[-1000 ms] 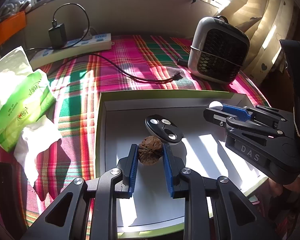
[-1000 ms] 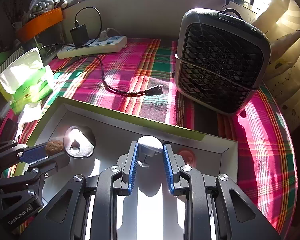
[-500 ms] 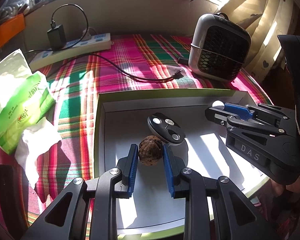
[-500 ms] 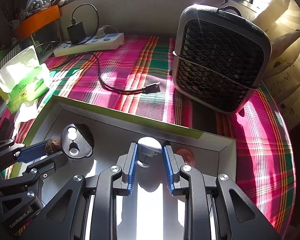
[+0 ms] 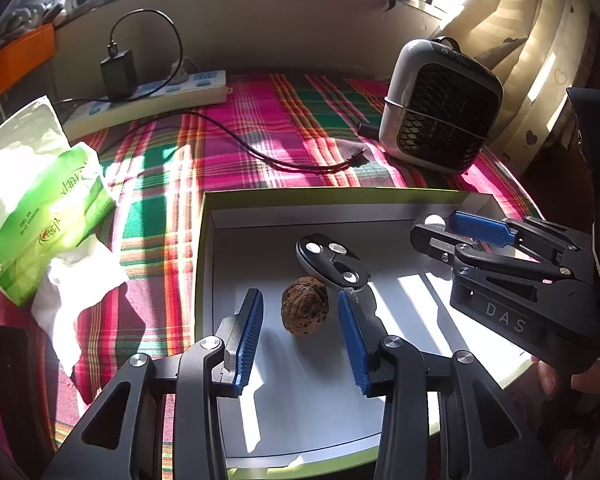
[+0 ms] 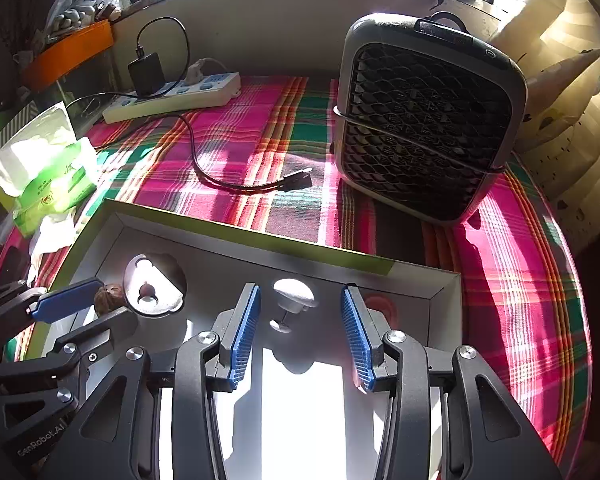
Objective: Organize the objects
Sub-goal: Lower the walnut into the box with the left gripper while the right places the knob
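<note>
We have both grippers angled steeply down into the shallow white box (image 5: 236, 216), side by side over its floor. Our left gripper (image 5: 300, 312) has just been opening, and its blue pads now stand spread with the walnut (image 5: 304, 311) sitting loose on the box floor between them, clear daylight on either side, touching neither pad. Just beyond the walnut lies the dark oval fob with silver discs (image 5: 332, 258), almost against it. Over on the right, our right gripper (image 6: 300, 324) has just been opening too, jaws parted around the small white knob (image 6: 294, 294), which rests near the box's far wall between the fingertips, free of both pads. The box sits on the pink-and-green plaid cloth (image 6: 236, 148), with the small heater (image 6: 428, 120) standing behind it.
</note>
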